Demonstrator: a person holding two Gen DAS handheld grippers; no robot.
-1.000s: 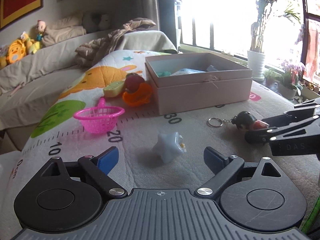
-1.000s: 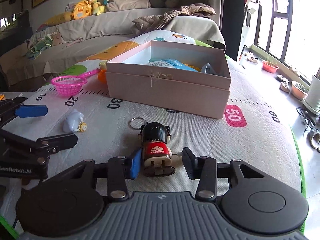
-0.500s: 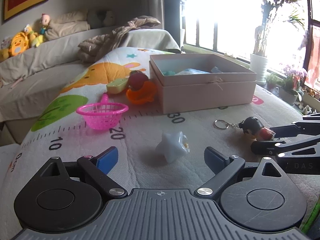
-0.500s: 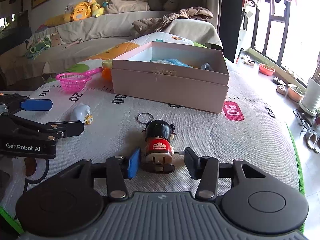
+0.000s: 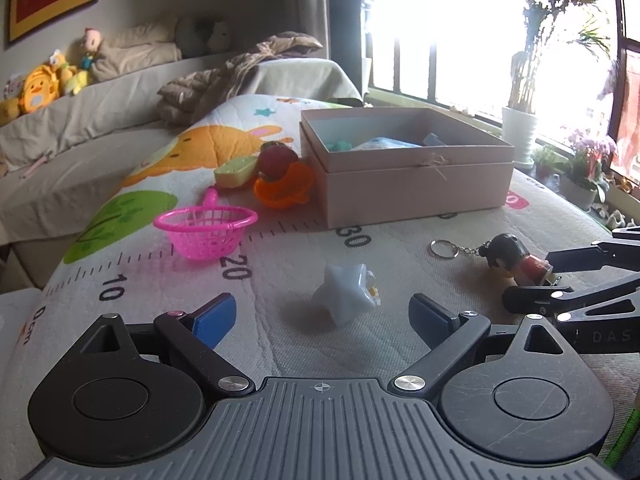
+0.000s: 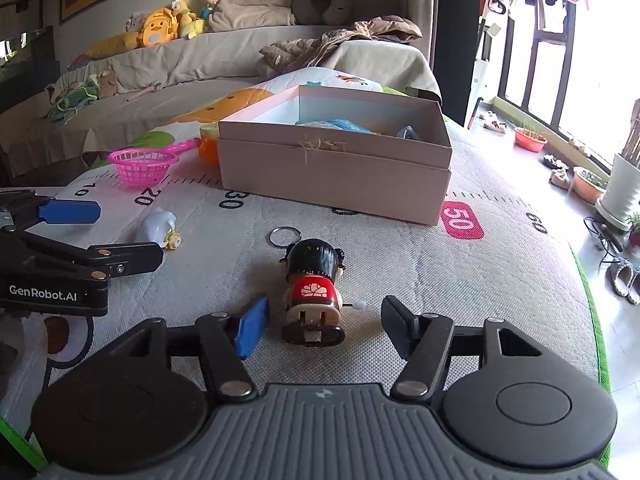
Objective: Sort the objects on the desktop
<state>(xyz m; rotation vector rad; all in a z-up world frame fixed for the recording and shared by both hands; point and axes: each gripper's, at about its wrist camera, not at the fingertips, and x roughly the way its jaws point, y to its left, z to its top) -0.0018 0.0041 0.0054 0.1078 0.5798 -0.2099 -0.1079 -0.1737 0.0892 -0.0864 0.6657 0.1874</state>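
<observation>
A wind-up doll keychain [image 6: 314, 292] with black hair and a red body lies on the play mat, its key ring [image 6: 285, 236] pointing away. My right gripper [image 6: 320, 320] straddles the doll's feet; its jaws are opening and neither pad touches the doll. In the left wrist view the same doll [image 5: 516, 260] lies at the right, between the right gripper's fingers [image 5: 576, 260]. A pale blue star toy [image 5: 346, 296] lies just ahead of my left gripper [image 5: 320, 316], which is open and holds nothing. The pink open box [image 6: 336, 160] stands beyond, with several items inside.
A pink toy basket [image 5: 206, 230] sits left of the star. An orange toy [image 5: 284, 190], a red apple [image 5: 276, 158] and a green slice [image 5: 236, 170] lie by the box's left side. A sofa with plush toys [image 6: 160, 28] is behind; potted plants [image 5: 520, 136] stand by the window.
The right gripper's jaws have spread apart, leaving a gap on both sides of the doll. The left gripper has stayed still.
</observation>
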